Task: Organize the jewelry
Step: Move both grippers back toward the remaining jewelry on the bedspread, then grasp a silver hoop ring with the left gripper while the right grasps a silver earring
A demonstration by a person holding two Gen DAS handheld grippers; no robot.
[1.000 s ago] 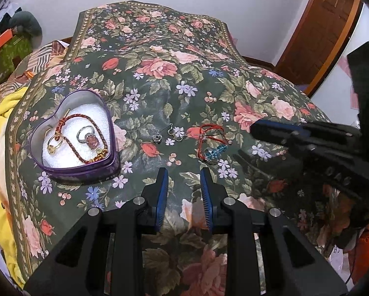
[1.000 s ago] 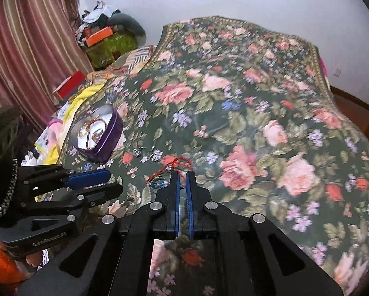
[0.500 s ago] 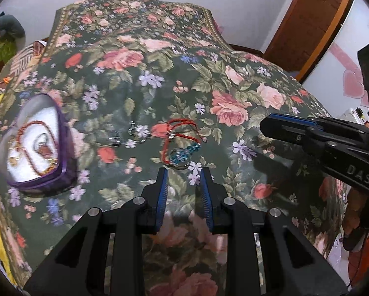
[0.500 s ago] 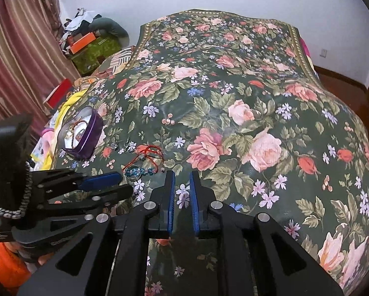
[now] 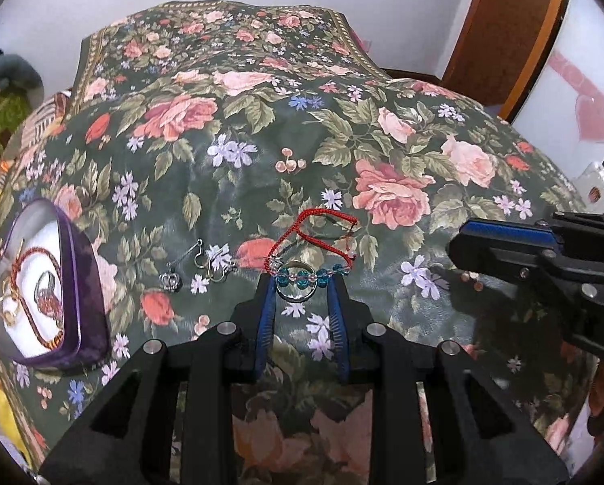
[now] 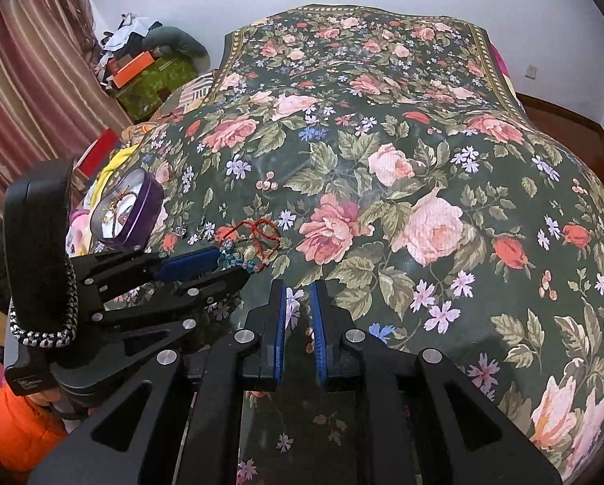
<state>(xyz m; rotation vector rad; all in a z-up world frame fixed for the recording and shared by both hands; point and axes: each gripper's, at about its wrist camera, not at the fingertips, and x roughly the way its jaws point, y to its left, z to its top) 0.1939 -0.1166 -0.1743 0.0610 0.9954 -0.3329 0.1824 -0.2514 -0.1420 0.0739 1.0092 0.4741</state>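
We bring our left gripper [image 5: 300, 291] down onto the floral bedspread [image 5: 383, 153] with its fingers parted on either side of the silver ring [image 5: 296, 287] and the blue beaded bracelet [image 5: 308, 273] lying across it, because these seem the next pieces to lift; nothing is pinched yet, and the pads stand clear of the metal. The red cord bracelet [image 5: 316, 228] lies just beyond, its loops touching the beaded strand, so we judge that a close here could drag the cord along or catch beads and ring together. Our right gripper [image 6: 298, 315] hangs over bare cloth to the right, well apart from the jewelry, its fingers nearly together with only a narrow slit between them and nothing in it; we keep it out of the way so the left has room. The purple heart-shaped tin [image 5: 81, 283] sits at the left with its white lining, already holding a cord necklace and rings, and it looks like the place where the pieces go. Between the tin and our left gripper lie the small silver earrings [image 5: 199, 264], loose on the cloth, which we would have to carry over. The soft cover offers little firm backing for scooping a thin ring.
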